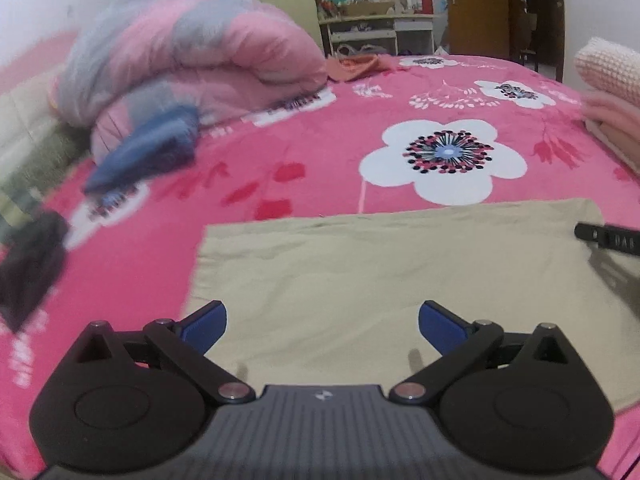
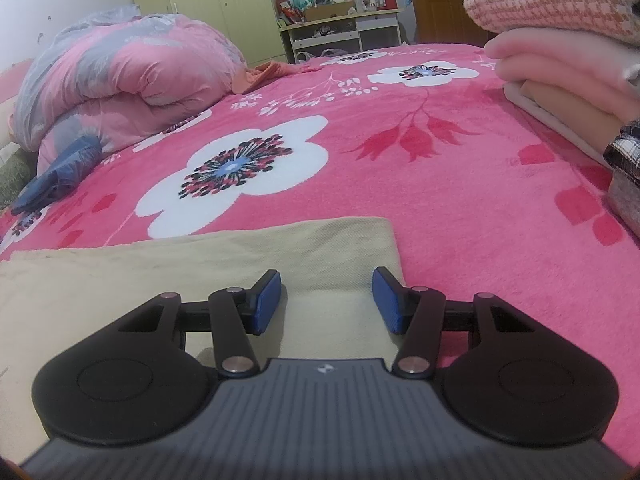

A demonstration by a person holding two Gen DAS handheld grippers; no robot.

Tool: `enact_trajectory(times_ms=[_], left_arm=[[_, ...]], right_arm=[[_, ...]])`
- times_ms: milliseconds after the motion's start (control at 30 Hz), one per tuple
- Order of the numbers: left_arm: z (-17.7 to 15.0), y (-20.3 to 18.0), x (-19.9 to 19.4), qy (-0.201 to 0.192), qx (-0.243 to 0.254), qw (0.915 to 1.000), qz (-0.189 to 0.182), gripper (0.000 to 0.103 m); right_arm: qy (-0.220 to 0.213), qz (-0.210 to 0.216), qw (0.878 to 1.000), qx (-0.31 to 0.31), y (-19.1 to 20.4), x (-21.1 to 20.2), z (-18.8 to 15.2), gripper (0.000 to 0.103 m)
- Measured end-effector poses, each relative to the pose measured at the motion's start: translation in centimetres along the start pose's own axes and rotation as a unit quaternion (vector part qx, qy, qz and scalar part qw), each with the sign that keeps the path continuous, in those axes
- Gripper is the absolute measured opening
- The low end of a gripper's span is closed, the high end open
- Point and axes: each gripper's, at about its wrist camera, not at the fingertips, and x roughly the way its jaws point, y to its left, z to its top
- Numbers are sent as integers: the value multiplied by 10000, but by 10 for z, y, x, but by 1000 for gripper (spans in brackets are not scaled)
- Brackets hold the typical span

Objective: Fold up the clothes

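A beige garment (image 1: 380,264) lies flat, folded to a rectangle, on the pink flowered blanket (image 1: 320,152). My left gripper (image 1: 323,312) hovers over its near left part with the jaws wide open and nothing between them. In the right wrist view the same beige garment (image 2: 160,264) fills the lower left. My right gripper (image 2: 327,280) sits at its right edge, jaws half apart, with cloth lying under the gap and the blue pads (image 2: 266,300) not pressing on it. One finger of the right gripper (image 1: 608,238) shows at the right edge of the left wrist view.
A rolled pink and grey quilt (image 2: 120,76) lies at the far left, with a blue garment (image 2: 60,176) at its foot and a dark one (image 1: 32,264) nearer. Folded clothes (image 2: 560,72) are stacked at the right, with a plaid piece (image 2: 624,152) below them.
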Motion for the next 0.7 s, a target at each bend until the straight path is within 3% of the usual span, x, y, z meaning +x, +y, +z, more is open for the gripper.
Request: enact_trajectory(times_ms=[100, 200, 500, 600, 667, 700], left_arm=[[1, 3, 28, 286, -254, 9989, -286, 103], [-1, 3, 51, 623, -214, 9974, -297, 103], [-5, 2, 50, 514, -226, 9981, -233, 103], [-5, 1, 50, 511, -208, 9982, -233, 103], [-5, 2, 50, 500, -185, 9983, -240, 103], [-6, 2, 50, 474, -178, 9984, -257, 103]], right_arm=[[15, -61, 10000, -78, 3, 1, 0, 51], [9, -83, 9999, -102, 3, 2, 0, 51], [125, -153, 9995, -238, 8, 2, 2, 54], [397, -245, 9978, -471, 17, 2, 11, 59], [501, -314, 9969, -525, 25, -3, 19, 73], [553, -348, 9963, -552, 28, -5, 23, 75]])
